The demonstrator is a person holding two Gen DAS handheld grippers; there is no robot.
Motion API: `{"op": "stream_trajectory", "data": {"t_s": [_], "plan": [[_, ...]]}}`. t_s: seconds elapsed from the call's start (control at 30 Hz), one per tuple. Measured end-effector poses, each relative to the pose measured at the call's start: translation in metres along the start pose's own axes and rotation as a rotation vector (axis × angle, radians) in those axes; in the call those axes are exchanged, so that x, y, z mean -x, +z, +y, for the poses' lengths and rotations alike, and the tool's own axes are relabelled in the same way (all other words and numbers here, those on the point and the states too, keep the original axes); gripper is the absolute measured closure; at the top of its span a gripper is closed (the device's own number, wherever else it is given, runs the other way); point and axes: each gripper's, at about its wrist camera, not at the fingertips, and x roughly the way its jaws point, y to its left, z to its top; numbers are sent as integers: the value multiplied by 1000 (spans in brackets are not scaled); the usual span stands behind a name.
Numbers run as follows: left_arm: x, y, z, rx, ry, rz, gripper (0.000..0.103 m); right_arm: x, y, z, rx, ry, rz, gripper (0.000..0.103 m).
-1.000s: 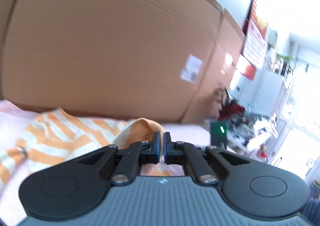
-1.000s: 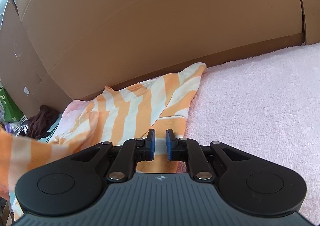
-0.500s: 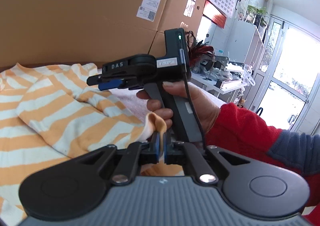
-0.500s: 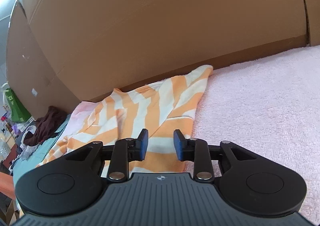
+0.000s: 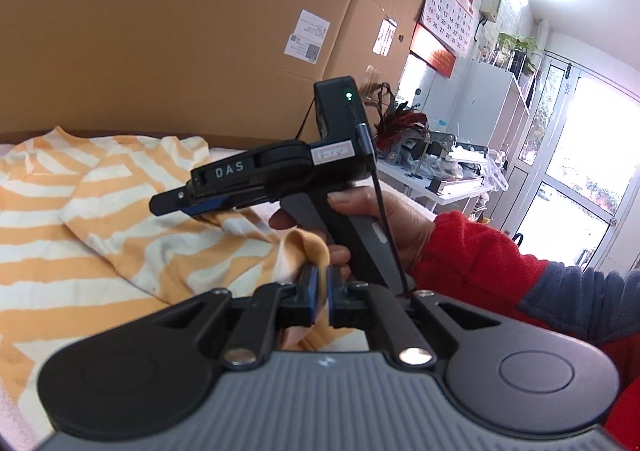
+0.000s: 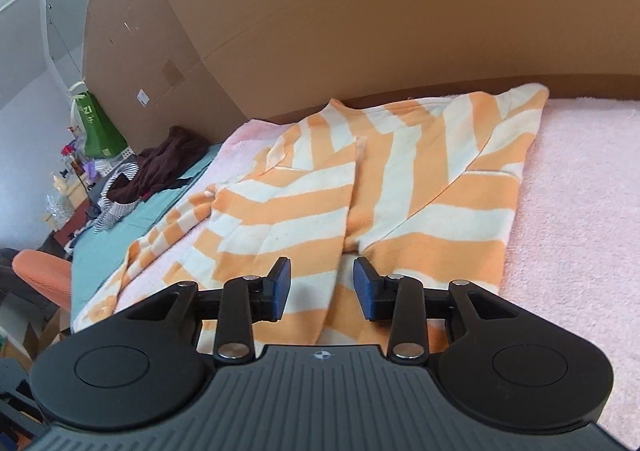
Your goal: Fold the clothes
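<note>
Cloth grip comes first: the left gripper [image 5: 319,287] has its 2 blue pads clamped on an orange hem fold of the orange-and-white striped knit garment [image 6: 360,187], which lies rumpled on the pink terry towel [image 6: 580,191] before tall brown cardboard boxes [image 6: 360,11]. To fold well, I judge it should carry that edge low and level. Right of it, the right gripper [image 6: 322,289] hovers with fingers apart over the soft hem, holding nothing.

Cardboard boxes [image 5: 180,31], wall calendar [image 5: 454,7], bright glass doors [image 5: 580,179]
</note>
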Motion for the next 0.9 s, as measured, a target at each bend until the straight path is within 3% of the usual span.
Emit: {"op": "stream_trajectory", "data": {"t_s": [0.03,0.07,0.47,0.83,0.9], "plan": [[-2,0,-2,-7,2,2,103,-1,1,0,-13,10,8,77],[-3,0,-4,-11,-3,3,103,-3,1,1,-26,21,17,100],[-1,3,-22,-21,-150,13,103,58,3,8,-94,25,-177,101],[-3,-5,-40,-87,-221,114,102,70,-34,-21,-197,-56,-148,100],[-2,-6,-37,-90,-200,118,102,73,-42,-21,-203,-67,-134,92]]}}
